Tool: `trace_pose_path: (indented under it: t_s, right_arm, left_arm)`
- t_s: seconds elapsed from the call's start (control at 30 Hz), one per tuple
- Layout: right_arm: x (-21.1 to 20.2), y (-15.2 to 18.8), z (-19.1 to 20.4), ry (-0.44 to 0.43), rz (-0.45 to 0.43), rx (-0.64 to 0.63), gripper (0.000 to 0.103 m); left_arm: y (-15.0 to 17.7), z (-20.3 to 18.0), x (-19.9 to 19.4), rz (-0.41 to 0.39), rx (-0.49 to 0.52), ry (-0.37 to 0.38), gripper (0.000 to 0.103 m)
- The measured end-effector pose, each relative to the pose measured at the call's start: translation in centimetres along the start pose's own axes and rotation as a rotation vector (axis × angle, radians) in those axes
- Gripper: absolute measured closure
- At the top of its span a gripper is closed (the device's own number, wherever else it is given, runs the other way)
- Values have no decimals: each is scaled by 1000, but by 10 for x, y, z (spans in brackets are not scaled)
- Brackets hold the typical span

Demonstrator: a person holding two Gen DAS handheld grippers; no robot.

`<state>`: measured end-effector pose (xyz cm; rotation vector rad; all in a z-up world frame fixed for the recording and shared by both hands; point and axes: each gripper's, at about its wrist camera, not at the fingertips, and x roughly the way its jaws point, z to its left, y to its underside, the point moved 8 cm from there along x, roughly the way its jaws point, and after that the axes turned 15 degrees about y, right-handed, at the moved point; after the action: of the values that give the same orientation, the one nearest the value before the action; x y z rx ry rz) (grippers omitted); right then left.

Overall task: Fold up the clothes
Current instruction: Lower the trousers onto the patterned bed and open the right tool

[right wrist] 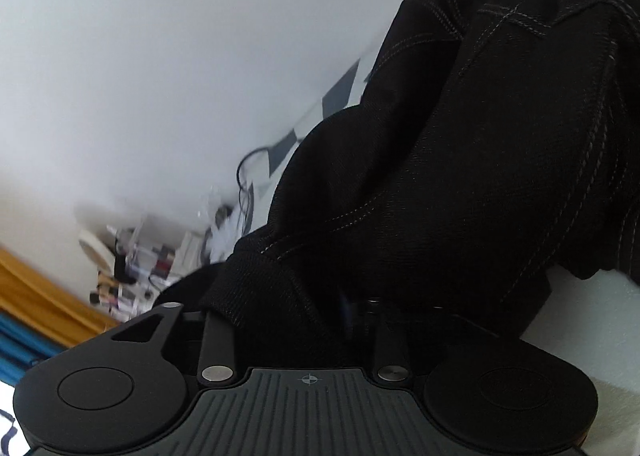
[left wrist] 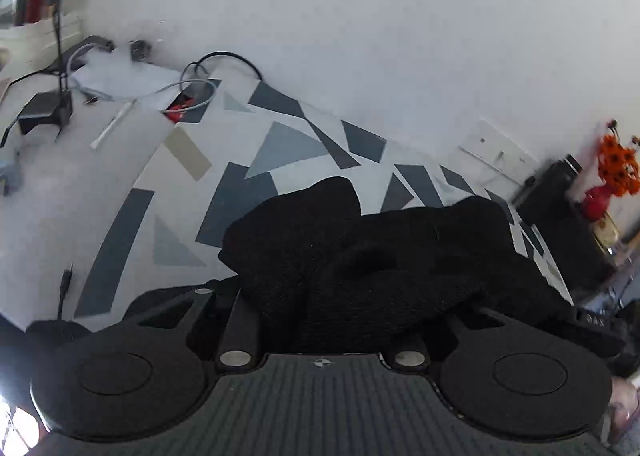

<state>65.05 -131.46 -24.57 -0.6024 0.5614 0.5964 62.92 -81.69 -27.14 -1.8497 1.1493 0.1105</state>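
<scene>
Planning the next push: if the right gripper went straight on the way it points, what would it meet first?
The black garment: its stitched folds bunch right against the right gripper and fill the line ahead. Whether the pads already press it, the cloth hides.

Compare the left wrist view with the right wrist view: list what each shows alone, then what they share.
Left wrist only: an orange flower bunch in a red vase, a white stick-like object, a grey looped cable and a black stand.

Right wrist only: pale contrast stitching on the cloth, a yellow-brown edge and blurred clutter by the wall.

Both: the black garment bunched over each gripper's fingers, the grey-and-white geometric patterned cover and the plain white wall.
</scene>
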Motion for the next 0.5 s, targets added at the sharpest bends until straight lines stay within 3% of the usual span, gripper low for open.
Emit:
trace_pose_path:
  t_s: [0.03,0.1,0.13,0.17,0.27,0.37,0.43,0.5]
  right_arm:
    - [-1,-6,-2,-19,42,-26,63]
    - [-21,-26,-1,-100,103,-88,47]
    - [-31,-36,-1,-142,129,-119,32]
    - [-48,-48,0,-192,110,-139,21]
    - [-90,-98,-10,-276,26,-156,14]
    - [-106,-159,-36,-235,-88,-119,9]
    - [-97,-198,-56,-103,-165,-130,7]
    - [-69,-226,-76,30,-175,-153,6]
  left_arm:
    - [-1,-2,5,-16,-23,-34,84]
    - [0,-14,11,-33,-26,-99,84]
    - [-3,-21,17,-35,-19,-131,84]
    - [-5,-26,23,-38,-18,-158,84]
    - [-5,-37,34,-62,-48,-208,84]
    - [-2,-45,39,-87,-84,-245,84]
    - [0,-50,40,-103,-105,-268,84]
    - [4,-56,41,-113,-117,-284,84]
